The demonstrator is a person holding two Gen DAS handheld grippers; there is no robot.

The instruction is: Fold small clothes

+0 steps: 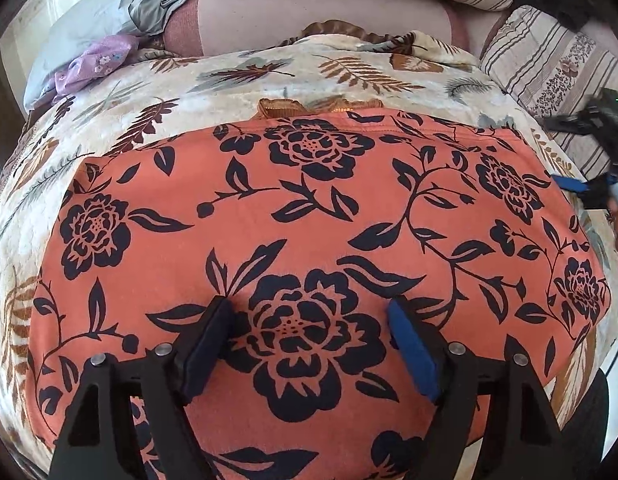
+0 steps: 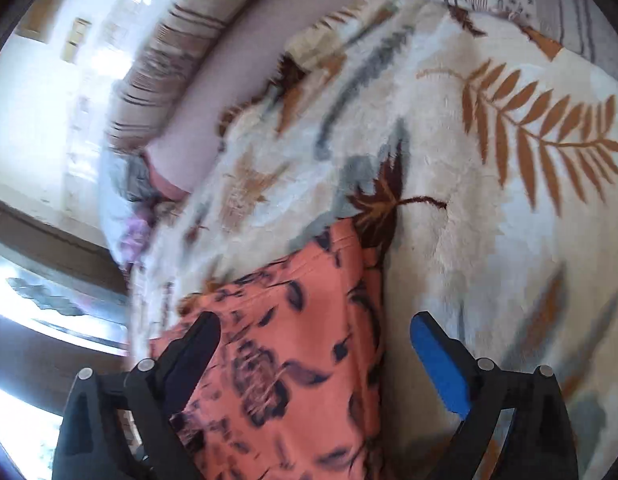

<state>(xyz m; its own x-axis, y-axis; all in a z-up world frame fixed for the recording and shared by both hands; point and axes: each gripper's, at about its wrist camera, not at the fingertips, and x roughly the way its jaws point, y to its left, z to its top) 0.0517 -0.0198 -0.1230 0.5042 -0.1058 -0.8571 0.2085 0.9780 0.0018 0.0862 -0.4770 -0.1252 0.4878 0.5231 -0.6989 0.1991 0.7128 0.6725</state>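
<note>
An orange garment with a black flower print (image 1: 309,216) lies spread flat on a cream leaf-patterned blanket (image 1: 237,80). My left gripper (image 1: 309,312) is open, its fingers wide apart just above the near middle of the garment, holding nothing. My right gripper (image 2: 315,328) is open and empty over the garment's right edge (image 2: 309,340), one finger over the cloth, the blue-padded one over the blanket (image 2: 509,200). The right gripper also shows at the right rim of the left wrist view (image 1: 589,188). The right wrist view is blurred.
Striped pillows (image 1: 549,72) lie at the back and right of the bed. A grey-blue cloth (image 1: 121,12) and a small purple flowered cloth (image 1: 97,64) lie at the far left. A pink cushion (image 1: 309,12) runs along the back.
</note>
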